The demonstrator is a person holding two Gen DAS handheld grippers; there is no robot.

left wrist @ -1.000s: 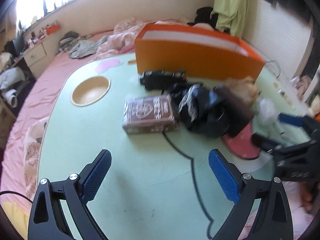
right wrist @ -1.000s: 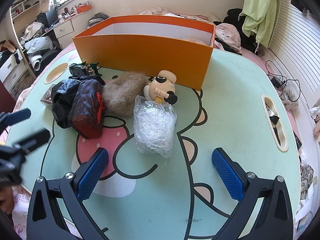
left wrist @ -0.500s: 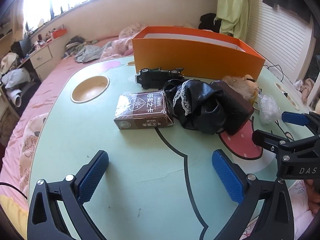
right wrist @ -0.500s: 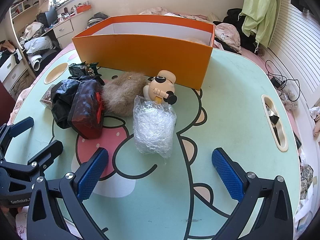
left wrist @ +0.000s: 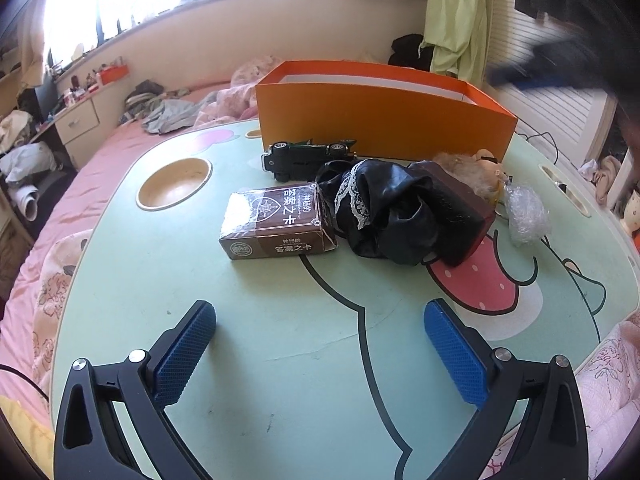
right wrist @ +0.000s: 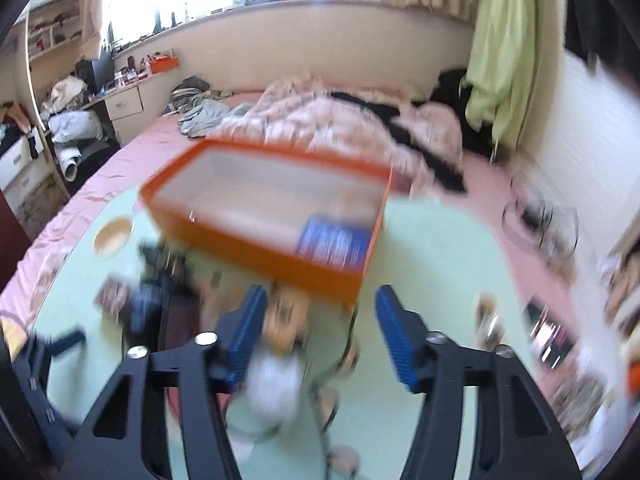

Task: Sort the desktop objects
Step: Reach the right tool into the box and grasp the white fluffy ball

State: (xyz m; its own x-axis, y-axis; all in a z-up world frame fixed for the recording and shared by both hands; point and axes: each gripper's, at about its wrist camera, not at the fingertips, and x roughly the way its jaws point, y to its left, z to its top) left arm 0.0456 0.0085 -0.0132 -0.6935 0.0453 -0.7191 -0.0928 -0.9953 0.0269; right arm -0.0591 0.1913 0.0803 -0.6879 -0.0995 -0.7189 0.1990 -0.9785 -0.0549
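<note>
An orange box [left wrist: 384, 120] stands at the back of the green cartoon table [left wrist: 260, 360]. In front of it lie a dark toy car [left wrist: 308, 154], a brown card box [left wrist: 276, 222], a black lace cloth [left wrist: 380, 208], a dark red pouch [left wrist: 460, 208], a furry toy [left wrist: 472, 168] and a bubble-wrap bundle [left wrist: 526, 214]. My left gripper [left wrist: 320, 352] is open and empty, low over the table's near side. My right gripper [right wrist: 320, 332] is open and empty, raised above the pile; its view is blurred and shows the orange box [right wrist: 264, 216] with a blue item [right wrist: 332, 242] inside.
A round recessed cup holder [left wrist: 174, 184] sits at the table's left. A pink bed [left wrist: 52, 220] surrounds the table. A drawer unit [left wrist: 76, 120] stands at far left, green curtains [left wrist: 456, 20] at the back. Cables [left wrist: 540, 138] lie at the right.
My right gripper has risen fast and tilted forward, its jaws narrower than before, and now looks down into the orange box. My left gripper has shifted slightly and stays open.
</note>
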